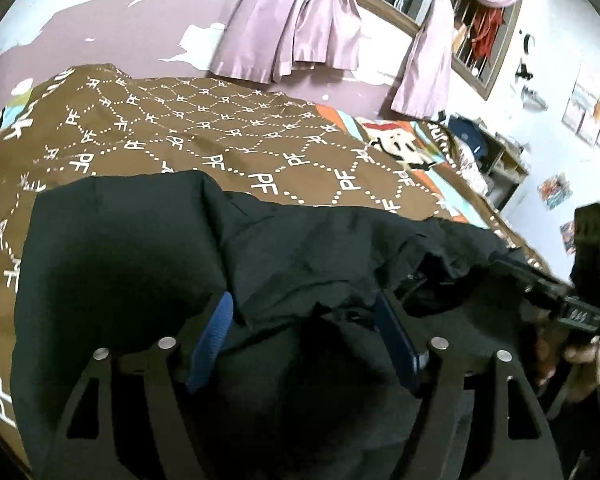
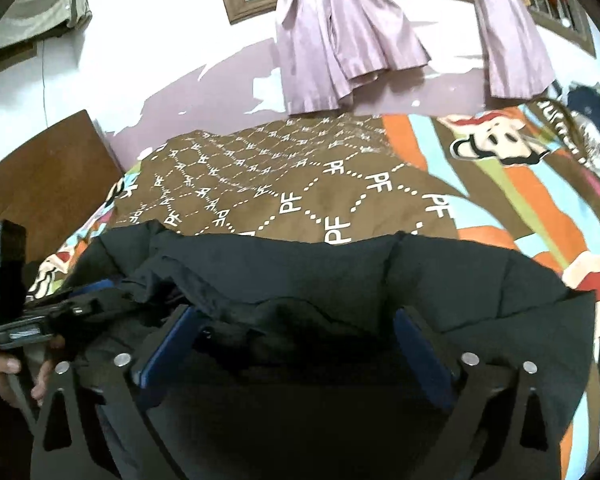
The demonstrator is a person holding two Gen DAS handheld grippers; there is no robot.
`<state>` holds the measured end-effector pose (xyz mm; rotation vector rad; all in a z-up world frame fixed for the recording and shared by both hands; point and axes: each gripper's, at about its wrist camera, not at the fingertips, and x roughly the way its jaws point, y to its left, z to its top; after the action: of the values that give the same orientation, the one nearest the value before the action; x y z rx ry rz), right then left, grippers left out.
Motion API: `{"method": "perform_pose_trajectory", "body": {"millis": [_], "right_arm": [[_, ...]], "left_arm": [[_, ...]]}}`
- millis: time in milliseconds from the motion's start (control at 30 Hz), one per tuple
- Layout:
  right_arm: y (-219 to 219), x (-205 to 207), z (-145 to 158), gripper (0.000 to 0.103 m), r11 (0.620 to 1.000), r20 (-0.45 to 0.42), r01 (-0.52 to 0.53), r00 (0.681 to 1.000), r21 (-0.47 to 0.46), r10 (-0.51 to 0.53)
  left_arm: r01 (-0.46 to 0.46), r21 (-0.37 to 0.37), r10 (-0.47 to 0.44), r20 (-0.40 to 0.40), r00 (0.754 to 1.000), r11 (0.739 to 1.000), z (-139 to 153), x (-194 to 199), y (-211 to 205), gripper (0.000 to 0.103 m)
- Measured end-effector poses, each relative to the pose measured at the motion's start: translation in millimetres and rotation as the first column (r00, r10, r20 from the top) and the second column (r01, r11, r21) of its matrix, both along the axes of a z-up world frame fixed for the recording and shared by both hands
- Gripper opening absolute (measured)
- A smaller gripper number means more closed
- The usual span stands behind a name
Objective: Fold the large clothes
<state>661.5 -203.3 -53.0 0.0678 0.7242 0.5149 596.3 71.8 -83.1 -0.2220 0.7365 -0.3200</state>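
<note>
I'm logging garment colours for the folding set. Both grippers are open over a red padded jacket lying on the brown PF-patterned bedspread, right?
Not quite: the padded jacket is dark, near black, not red, as the right wrist view shows. The left gripper, the right gripper and the bedspread are as you say.

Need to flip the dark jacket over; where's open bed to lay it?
Free: brown PF-patterned bedspread between the dark padded jacket and the wall under the lilac curtains. Crowded: near edge, where both grippers work.

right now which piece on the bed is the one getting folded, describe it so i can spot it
Look at the bed with the brown blanket printed with white PF letters. On its near edge lies a dark padded jacket, bunched between both sets of blue fingers. It is the only plain dark thing on that patterned cover.
</note>
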Motion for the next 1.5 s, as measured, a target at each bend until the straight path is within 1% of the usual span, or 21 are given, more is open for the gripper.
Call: {"method": "perform_pose_trajectory", "body": {"millis": [67, 100, 167, 200, 267, 367, 533, 567, 667, 733, 900, 1000, 1067, 1167, 1233, 1267, 1367, 1433, 1500], "right_arm": [[-0.4, -2.5, 1.9, 0.101, 1.0, 0.021, 0.011, 1.0, -0.004, -0.011], [-0.6, -4.2, 3.1, 0.103, 1.0, 0.034, 0.022, 0.999, -0.004, -0.022], [-3.2, -6.5, 5.7, 0.103, 0.999, 0.048, 0.038, 0.998, -0.006, -0.038], [-4.4, -7.5, 6.9, 0.103, 0.999, 0.052, 0.045, 0.998, -0.004, -0.044], [-7.9, -12.4, 12.9, 0.103, 0.998, 0.052, 0.062, 0.997, 0.011, -0.063], [-11.2, -21.2, 20.4, 0.103, 0.998, 0.05, 0.059, 0.997, 0.03, -0.06], [-10.9, -38.8, 21.6, 0.103, 0.998, 0.04, 0.055, 0.998, 0.006, -0.055], [-10.0, -40.6, 20.7, 0.103, 0.999, 0.031, 0.05, 0.998, 0.002, -0.05], [-10.0, -47.5, 22.6, 0.103, 0.999, 0.021, 0.035, 0.999, -0.013, -0.035], [-12.3, -53.0, 26.4, 0.103, 0.999, 0.018, 0.035, 0.999, -0.01, -0.035], [-20.2, -73.1, 40.8, 0.103, 0.999, 0.026, 0.041, 0.999, 0.023, -0.042], [-23.8, -87.8, 46.4, 0.103, 0.999, 0.03, 0.039, 0.999, 0.036, -0.04], [-24.0, -100.1, 49.0, 0.103, 0.999, 0.027, 0.031, 0.999, 0.029, -0.031], [-24.6, -123.5, 58.8, 0.103, 1.0, 0.032, 0.016, 0.999, 0.009, -0.016], [-24.3, -139.7, 67.3, 0.103, 1.0, 0.017, -0.002, 1.0, 0.004, 0.002], [-23.6, -148.1, 71.8, 0.103, 1.0, 0.01, -0.011, 1.0, -0.007, 0.011], [-23.9, -176.5, 86.5, 0.103, 1.0, 0.031, -0.018, 0.999, -0.021, 0.019], [-21.1, -192.7, 92.5, 0.103, 0.998, 0.011, -0.045, 0.999, -0.045, 0.045], [-20.0, -206.8, 98.4, 0.103, 0.996, 0.015, -0.06, 0.998, -0.06, 0.061]], "left_arm": [[-0.01, -0.025, 0.01, 0.012, 1.0, 1.0, 2.6, -6.5, 0.9, 0.079], [-0.017, -0.034, 0.018, 0.022, 1.0, 0.999, 3.8, -10.7, 0.8, 0.08], [-0.021, -0.017, 0.021, 0.038, 0.999, 1.0, 7.2, -15.5, -1.9, 0.086], [-0.02, 0.003, 0.02, 0.048, 0.999, 1.0, 9.6, -18.0, -5.3, 0.088], [-0.028, 0.034, 0.025, 0.065, 0.998, 0.999, 13.3, -23.8, -11.1, 0.096], [-0.046, 0.037, 0.043, 0.094, 0.995, 0.998, 17.6, -32.6, -14.1, 0.099], [-0.083, 0.021, 0.081, 0.099, 0.992, 0.996, 18.5, -46.3, -14.8, 0.1], [-0.084, 0.027, 0.081, 0.099, 0.992, 0.996, 19.6, -47.1, -14.5, 0.1], [-0.079, 0.078, 0.07, 0.109, 0.992, 0.994, 23.5, -53.6, -21.6, 0.1], [-0.053, 0.094, 0.044, 0.097, 0.994, 0.994, 27.6, -57.4, -26.1, 0.1], [-0.036, 0.049, 0.032, 0.078, 0.996, 0.998, 37.4, -73.1, -24.2, 0.1], [-0.058, 0.048, 0.054, 0.078, 0.995, 0.997, 45.0, -84.3, -23.0, 0.1], [-0.066, 0.047, 0.062, 0.085, 0.994, 0.997, 49.5, -93.8, -22.8, 0.1], [-0.105, 0.092, 0.094, 0.114, 0.989, 0.99, 61.1, -119.7, -23.1, 0.1], [-0.118, 0.127, 0.105, 0.106, 0.989, 0.985, 70.2, -136.6, -24.6, 0.1], [-0.128, 0.134, 0.115, 0.101, 0.988, 0.983, 75.0, -145.0, -24.5, 0.1], [-0.149, 0.16, 0.138, 0.077, 0.987, 0.976, 88.8, -171.2, -25.9, 0.1], [-0.147, 0.191, 0.132, 0.09, 0.987, 0.97, 98.6, -193.5, -28.6, 0.1], [-0.149, 0.224, 0.131, 0.095, 0.987, 0.963, 104.5, -211.4, -31.8, 0.1]]}}
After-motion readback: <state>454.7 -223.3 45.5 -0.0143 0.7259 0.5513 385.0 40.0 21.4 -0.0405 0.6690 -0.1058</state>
